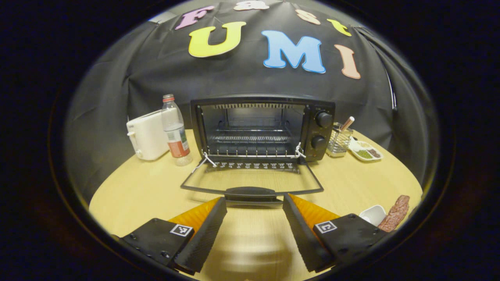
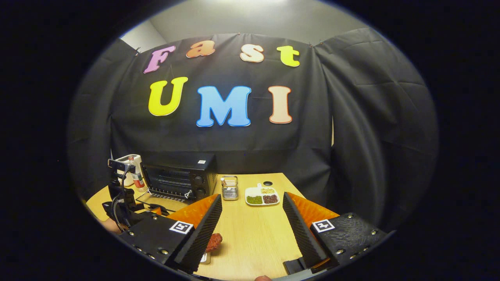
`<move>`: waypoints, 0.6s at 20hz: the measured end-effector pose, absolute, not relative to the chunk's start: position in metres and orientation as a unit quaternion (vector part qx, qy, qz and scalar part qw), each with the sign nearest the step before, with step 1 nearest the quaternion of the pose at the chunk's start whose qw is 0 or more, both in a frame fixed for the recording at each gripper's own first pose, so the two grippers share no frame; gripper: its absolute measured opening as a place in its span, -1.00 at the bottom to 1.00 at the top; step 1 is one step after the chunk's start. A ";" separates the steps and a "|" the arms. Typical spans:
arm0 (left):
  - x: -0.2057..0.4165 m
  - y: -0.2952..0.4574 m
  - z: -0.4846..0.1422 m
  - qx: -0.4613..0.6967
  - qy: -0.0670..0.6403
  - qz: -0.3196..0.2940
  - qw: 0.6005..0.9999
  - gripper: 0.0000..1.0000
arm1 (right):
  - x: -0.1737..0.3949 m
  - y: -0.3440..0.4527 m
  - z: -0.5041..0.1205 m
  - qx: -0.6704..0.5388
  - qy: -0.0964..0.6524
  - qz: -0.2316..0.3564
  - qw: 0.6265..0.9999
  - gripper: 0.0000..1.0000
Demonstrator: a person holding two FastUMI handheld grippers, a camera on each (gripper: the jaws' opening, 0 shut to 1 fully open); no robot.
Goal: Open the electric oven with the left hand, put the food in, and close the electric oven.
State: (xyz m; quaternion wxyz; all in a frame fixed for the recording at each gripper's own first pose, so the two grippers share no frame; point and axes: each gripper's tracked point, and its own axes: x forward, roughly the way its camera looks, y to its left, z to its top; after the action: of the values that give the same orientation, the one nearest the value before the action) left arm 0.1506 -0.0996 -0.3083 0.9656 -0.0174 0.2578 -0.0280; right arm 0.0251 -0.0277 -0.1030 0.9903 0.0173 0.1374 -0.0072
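Note:
The black electric oven (image 1: 261, 128) stands at the back of the table with its glass door (image 1: 252, 180) folded down flat and its wire rack bare. My left gripper (image 1: 254, 200) is open, its tips just short of the door's handle (image 1: 250, 192). The food, a reddish-brown strip of meat (image 1: 395, 212), lies at the table's right edge beside a small white dish (image 1: 373, 214). In the right gripper view the meat (image 2: 213, 241) peeks out beside one finger of my open right gripper (image 2: 252, 198), which holds nothing. The oven (image 2: 177, 177) and the left gripper (image 2: 121, 195) show at far left.
A white toaster (image 1: 146, 134) and a plastic bottle (image 1: 175, 130) stand left of the oven. To its right are a wire utensil holder (image 1: 339, 140) and a divided dish of beans (image 1: 365, 151). The wooden table (image 1: 136, 195) ends close on both sides.

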 end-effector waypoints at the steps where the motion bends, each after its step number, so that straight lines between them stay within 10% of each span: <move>1: 0.149 -0.096 -0.294 -0.020 0.246 -0.026 0.969 0.95 | 0.029 -0.021 -0.106 0.029 0.142 0.008 0.989 0.91; 12: 0.115 -0.067 -0.134 -0.010 0.114 -0.031 0.993 0.94 | 0.050 0.022 -0.208 0.167 0.282 0.101 0.939 0.92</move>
State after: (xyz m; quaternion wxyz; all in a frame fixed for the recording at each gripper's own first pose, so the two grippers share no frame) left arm 0.1147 -0.0673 -0.1343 0.9930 -0.0100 0.1140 -0.0307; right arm 0.0498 0.0220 -0.2083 0.9395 0.1670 0.2816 0.1010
